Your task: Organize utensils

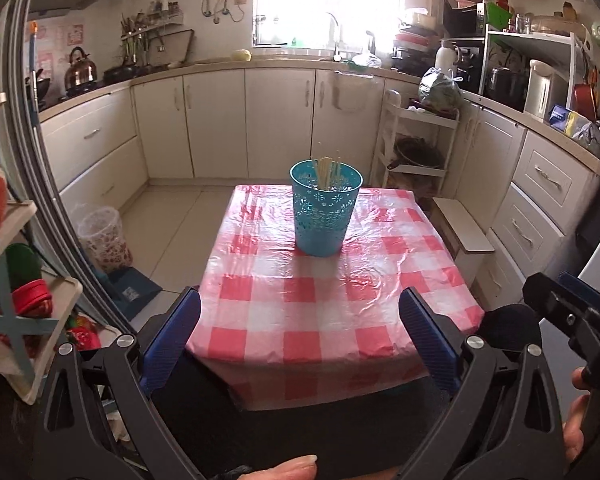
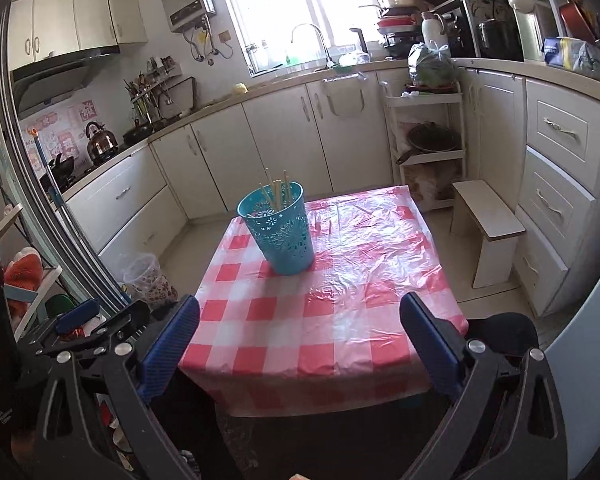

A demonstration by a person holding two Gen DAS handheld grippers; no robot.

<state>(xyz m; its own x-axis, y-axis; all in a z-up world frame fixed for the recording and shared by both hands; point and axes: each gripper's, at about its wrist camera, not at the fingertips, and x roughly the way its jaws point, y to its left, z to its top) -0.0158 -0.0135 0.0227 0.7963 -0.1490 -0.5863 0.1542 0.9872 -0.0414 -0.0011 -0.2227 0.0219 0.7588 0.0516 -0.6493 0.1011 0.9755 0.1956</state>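
Two tools are in your hands, and both stand wide open with nothing between their blue pads: your left tool (image 1: pixel 300 344) and your right tool (image 2: pixel 300 348) each hang off the near edge of the tabletop (image 1: pixel 260 312), well apart from the teal cup (image 1: pixel 326 210). That cup stands upright toward the far middle of the checked cloth, and the pale chopsticks (image 1: pixel 326 172) stand inside it, their tips poking above its rim. No loose utensil shows anywhere on the cloth around the cup, so the sorting looks finished or nearly so; you seem to be at the point of backing off and checking. If anything more is called for, it would be a look for strays outside these views before you reach in. Room is generous: the cloth is bare on every side of the cup. Mind the white stool (image 2: pixel 488 224) off the cup's right, beside the tabletop edge.
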